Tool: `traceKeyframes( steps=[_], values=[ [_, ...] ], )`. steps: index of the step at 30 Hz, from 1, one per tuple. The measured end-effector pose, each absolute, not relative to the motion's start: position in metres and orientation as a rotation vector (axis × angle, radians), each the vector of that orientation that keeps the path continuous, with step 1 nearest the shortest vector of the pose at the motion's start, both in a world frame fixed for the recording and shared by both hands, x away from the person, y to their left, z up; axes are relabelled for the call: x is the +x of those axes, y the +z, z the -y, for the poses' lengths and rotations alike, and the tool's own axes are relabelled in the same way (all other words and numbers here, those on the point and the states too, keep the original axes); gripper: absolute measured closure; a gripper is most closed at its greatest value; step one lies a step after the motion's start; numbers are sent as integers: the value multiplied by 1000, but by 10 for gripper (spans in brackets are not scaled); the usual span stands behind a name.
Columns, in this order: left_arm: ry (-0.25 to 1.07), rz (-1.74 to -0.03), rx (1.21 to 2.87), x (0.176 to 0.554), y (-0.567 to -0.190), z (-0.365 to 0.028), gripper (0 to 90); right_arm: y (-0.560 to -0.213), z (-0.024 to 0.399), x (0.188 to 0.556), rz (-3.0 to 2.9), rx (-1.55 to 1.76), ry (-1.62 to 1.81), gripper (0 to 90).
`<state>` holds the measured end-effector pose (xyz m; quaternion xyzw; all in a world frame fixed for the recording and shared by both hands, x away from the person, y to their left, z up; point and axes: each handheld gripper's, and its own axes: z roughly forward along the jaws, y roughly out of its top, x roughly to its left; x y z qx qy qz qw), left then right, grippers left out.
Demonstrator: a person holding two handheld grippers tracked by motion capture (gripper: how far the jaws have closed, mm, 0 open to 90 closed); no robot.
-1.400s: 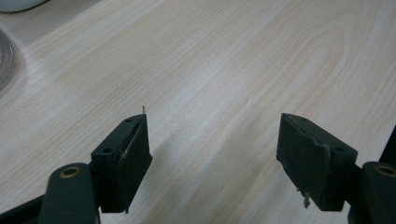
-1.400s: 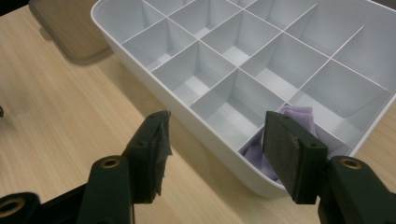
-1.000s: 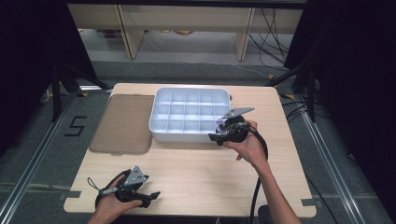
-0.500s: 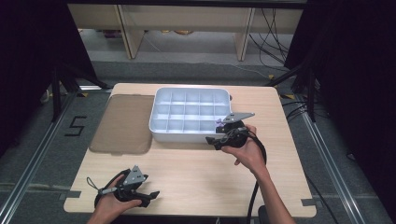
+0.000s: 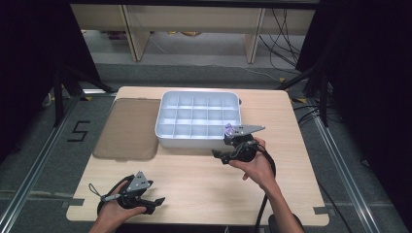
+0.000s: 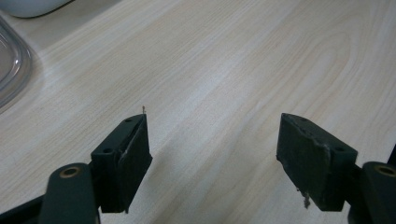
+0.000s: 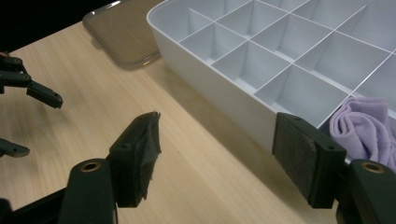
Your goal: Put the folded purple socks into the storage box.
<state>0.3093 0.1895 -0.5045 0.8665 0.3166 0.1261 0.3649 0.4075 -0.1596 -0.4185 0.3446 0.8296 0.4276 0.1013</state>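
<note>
1. the right hand-held gripper (image 5: 219,154) hangs at the near right corner of the white tray (image 5: 165,127); its jaws have just been opening, stand wide, and grip nothing.
2. a folded lilac cloth (image 7: 363,130) lies in the tray's near right compartment, just beyond the right jaw.
3. the left hand-held gripper (image 5: 156,204) rests low at the near left of the table (image 5: 204,184), jaws wide apart over bare wood.
4. a brown clear lid (image 5: 127,127) lies flat left of the tray.
</note>
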Motion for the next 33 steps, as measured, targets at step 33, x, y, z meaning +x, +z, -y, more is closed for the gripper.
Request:
traceKeyframes(
  steps=[33],
  values=[
    [329,-800,2225,309,-503,-190,252,-460,153,366,-2530,937,1221,298]
  ],
)
